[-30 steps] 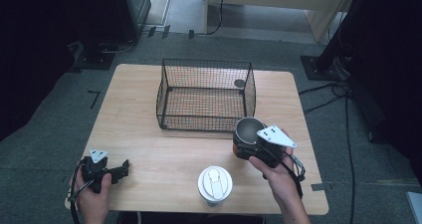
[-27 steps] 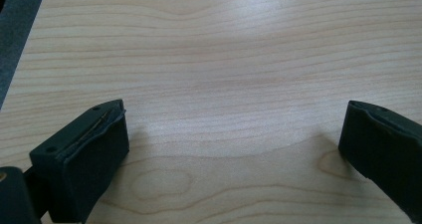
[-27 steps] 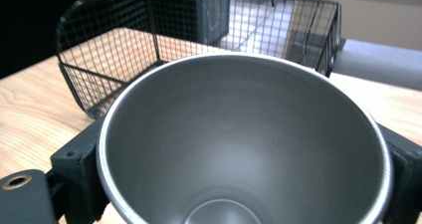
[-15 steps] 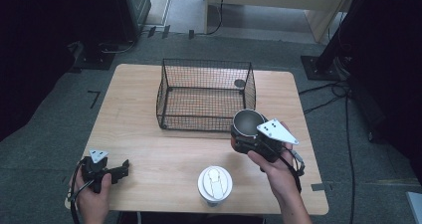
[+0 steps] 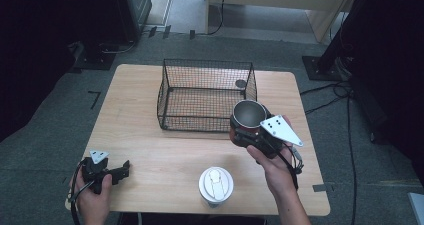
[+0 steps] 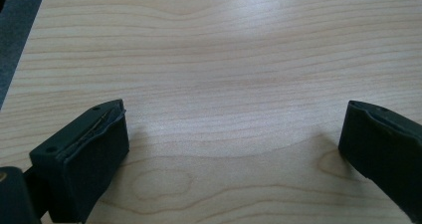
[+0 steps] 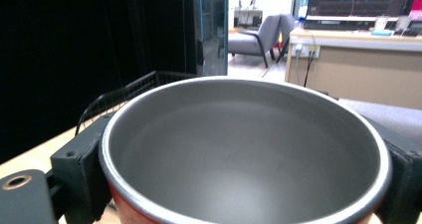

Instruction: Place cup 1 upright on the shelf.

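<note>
Right hand-held gripper (image 5: 252, 135) is closed on a metal cup (image 5: 248, 116), one jaw on each side of its round wall, and holds it upright above the tabletop (image 5: 165, 155), just beside the near right corner of the wire basket (image 5: 207, 92). The cup looks stiff and light – smooth grey inside, red outside, probably slippery, so the wall below the rim is a good place to hold. Left hand-held gripper (image 5: 107, 171) rests open and empty on the pale wood. A white lidded cup (image 5: 216, 184) stands near the front edge.

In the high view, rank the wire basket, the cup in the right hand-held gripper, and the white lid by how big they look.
1. Wire basket, by far the largest.
2 and 3. Metal cup and white lid look about alike; the lifted cup sits nearer the camera, so I will not rank them.
</note>
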A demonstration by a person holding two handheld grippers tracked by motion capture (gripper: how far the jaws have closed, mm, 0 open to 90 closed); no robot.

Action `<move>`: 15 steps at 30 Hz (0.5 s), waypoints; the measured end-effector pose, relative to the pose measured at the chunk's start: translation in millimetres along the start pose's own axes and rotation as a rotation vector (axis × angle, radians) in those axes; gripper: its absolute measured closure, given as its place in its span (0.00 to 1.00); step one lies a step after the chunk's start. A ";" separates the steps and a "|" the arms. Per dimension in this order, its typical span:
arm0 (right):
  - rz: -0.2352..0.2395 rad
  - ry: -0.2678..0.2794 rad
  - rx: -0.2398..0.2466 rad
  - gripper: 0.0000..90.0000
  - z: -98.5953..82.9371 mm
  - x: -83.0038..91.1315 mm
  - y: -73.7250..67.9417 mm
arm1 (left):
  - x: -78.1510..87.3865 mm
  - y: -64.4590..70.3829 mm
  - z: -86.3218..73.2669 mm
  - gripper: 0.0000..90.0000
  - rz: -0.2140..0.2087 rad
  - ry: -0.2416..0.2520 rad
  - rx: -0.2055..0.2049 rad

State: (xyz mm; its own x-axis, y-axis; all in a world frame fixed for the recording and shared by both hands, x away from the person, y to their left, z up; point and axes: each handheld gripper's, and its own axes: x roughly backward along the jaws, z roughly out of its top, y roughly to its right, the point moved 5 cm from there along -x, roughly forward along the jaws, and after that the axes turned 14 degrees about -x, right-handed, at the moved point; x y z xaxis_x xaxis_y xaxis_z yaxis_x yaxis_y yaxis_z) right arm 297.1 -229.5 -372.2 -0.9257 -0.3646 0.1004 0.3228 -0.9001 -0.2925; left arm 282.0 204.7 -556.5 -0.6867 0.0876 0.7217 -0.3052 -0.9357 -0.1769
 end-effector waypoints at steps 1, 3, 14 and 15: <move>0.001 0.012 0.005 0.08 1.2 -0.5 -0.6 | 0.0 0.0 0.0 0.00 0.000 0.000 0.000; 0.006 0.032 0.006 0.08 3.5 -1.7 -2.3 | 0.0 0.0 0.0 0.00 0.000 0.000 0.000; 0.054 0.138 -0.017 0.08 13.4 -13.1 -8.7 | 0.0 0.0 0.0 0.00 0.000 0.000 -0.001; 0.055 0.149 -0.016 0.08 14.1 -15.0 -9.3 | 0.0 0.0 0.0 0.00 0.000 0.000 0.000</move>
State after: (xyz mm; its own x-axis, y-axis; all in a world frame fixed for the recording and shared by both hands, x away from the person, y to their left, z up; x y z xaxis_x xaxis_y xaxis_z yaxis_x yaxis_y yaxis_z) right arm 310.7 -219.0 -357.6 -0.9262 -0.3725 -0.0580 0.3715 -0.8757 -0.3084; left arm 282.0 204.7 -556.5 -0.6866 0.0875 0.7217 -0.3052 -0.9357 -0.1769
